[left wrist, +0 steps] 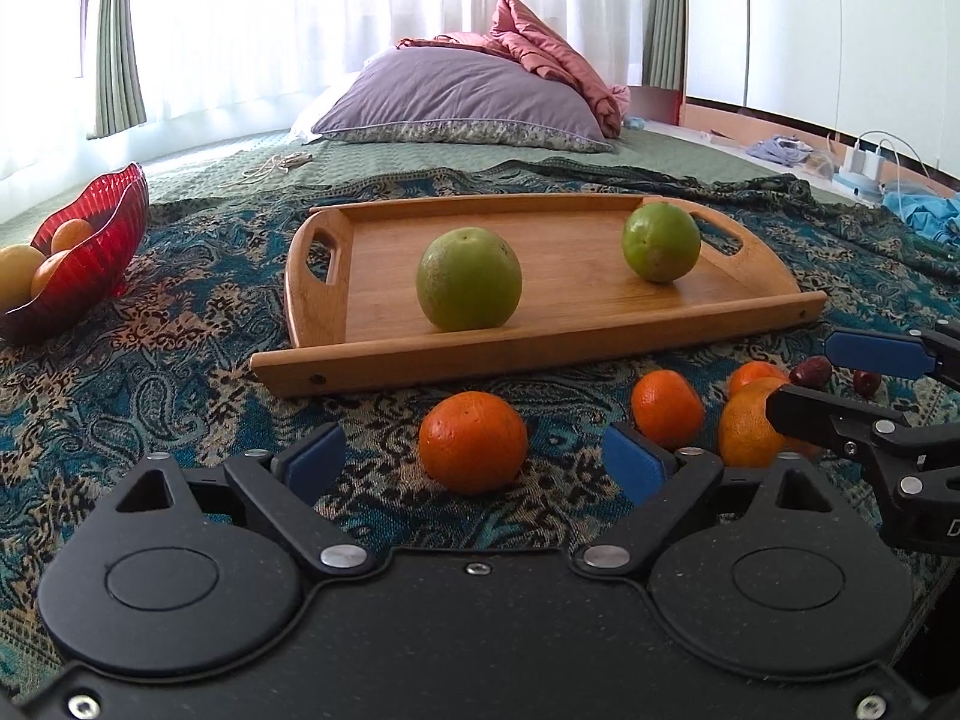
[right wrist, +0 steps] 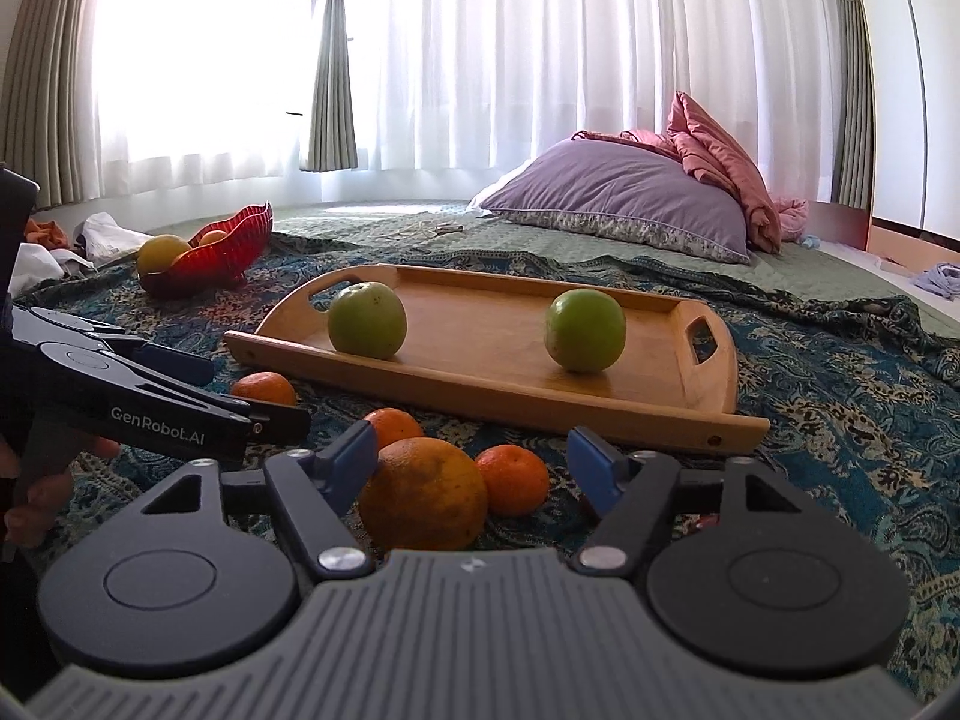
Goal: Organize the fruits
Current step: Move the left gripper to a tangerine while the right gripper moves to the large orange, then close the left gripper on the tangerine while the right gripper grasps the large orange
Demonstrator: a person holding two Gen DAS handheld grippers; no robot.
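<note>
Left view: our left tongs stand wide around an orange on the bed, untouched; we centre, then squeeze gently.

Right view: right tongs gape, left pad beside the big orange; we square up.

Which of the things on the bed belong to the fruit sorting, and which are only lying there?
For the job:
- wooden tray with two green fruits
- red bowl holding fruit
- oranges on the cloth, large orange
- small dark red fruits

Lying about:
- purple pillow
- pink blanket
- cord
- chargers
</note>
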